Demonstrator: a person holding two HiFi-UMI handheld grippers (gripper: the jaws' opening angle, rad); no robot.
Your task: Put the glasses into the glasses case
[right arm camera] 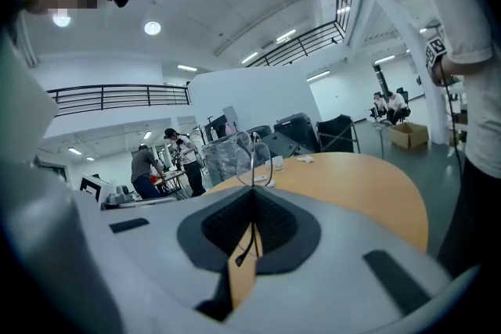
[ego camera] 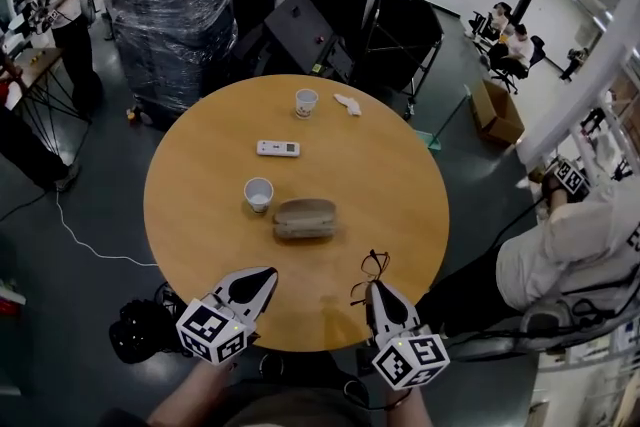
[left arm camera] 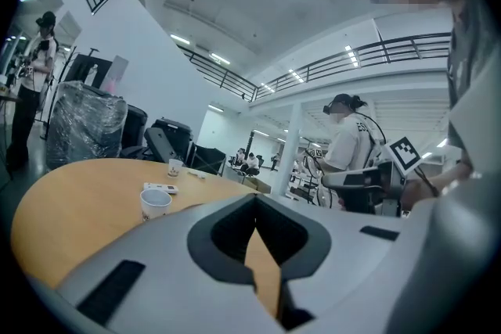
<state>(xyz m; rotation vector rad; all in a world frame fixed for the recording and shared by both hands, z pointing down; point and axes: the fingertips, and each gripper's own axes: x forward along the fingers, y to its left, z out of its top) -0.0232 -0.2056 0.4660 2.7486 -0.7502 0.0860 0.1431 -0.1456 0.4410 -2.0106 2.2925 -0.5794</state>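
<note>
The right gripper (ego camera: pixel 372 293) is clamped tight on the glasses (ego camera: pixel 373 265) by 1 temple - lenses upright over the table's (ego camera: pixel 390 165) near edge. The left gripper (ego camera: pixel 266 277), closed on nothing, hovers at that edge too. The glasses case (ego camera: pixel 305 218) lies just beyond both.

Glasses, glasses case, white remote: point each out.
thin wire-framed glasses (right arm camera: pixel 253 157), right gripper view, frame between the lenses.
closed grey-brown glasses case (ego camera: pixel 305 218), head view, middle of lid.
white rectangular remote control (ego camera: pixel 277 148), head view, centre of body.
</note>
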